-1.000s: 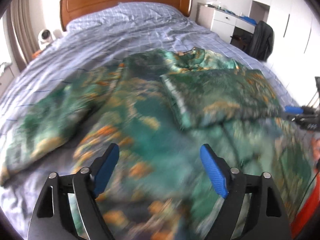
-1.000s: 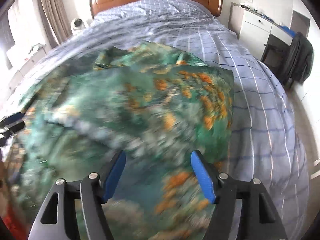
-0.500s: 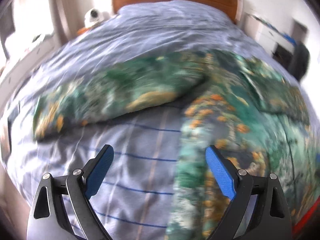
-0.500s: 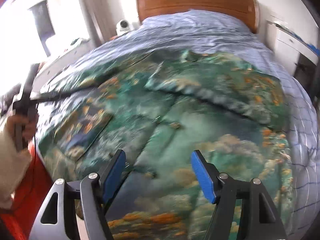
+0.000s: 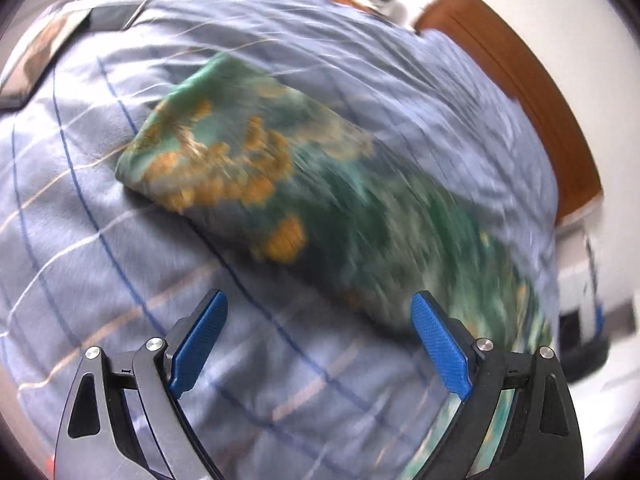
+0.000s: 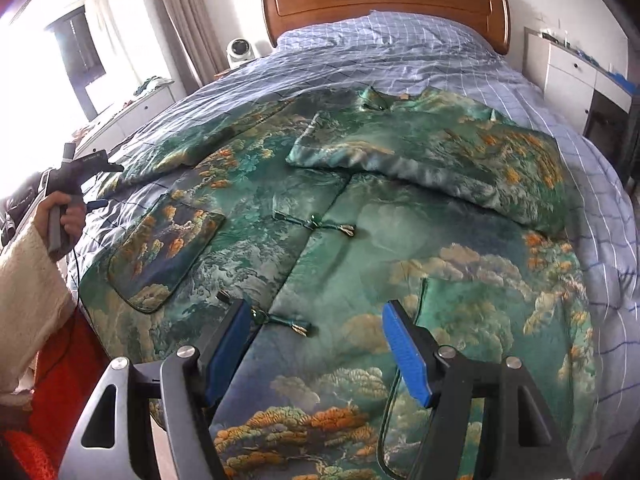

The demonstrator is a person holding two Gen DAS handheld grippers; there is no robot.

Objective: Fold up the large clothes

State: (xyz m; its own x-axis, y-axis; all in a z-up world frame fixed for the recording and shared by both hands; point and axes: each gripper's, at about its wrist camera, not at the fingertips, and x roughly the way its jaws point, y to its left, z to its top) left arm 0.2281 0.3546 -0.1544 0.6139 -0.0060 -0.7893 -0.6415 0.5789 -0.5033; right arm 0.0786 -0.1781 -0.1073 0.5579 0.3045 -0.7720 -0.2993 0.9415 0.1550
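A large green jacket with orange and cloud patterns (image 6: pixel 360 240) lies face up on the bed. Its right sleeve (image 6: pixel 432 160) is folded across the chest. Its left sleeve (image 5: pixel 248 168) lies stretched out over the blue checked bedding, with the cuff end at the far left of the left wrist view. My left gripper (image 5: pixel 316 352) is open and empty, above the bedding just short of that sleeve. My right gripper (image 6: pixel 316 352) is open and empty above the jacket's lower front, near a knot button (image 6: pixel 280 320). The left gripper also shows in the right wrist view (image 6: pixel 80 176), held in a hand.
The bed has a blue checked cover (image 6: pixel 400 60) and a wooden headboard (image 6: pixel 384 0). A white round device (image 6: pixel 240 50) stands by the headboard on the left. A white cabinet (image 6: pixel 572 76) stands on the right. A window and low white shelf (image 6: pixel 120 108) are on the left.
My left gripper has swung left, from over the jacket's body to the outstretched left sleeve. My right gripper has turned left and pulled back to the jacket's lower front. Both stayed open.
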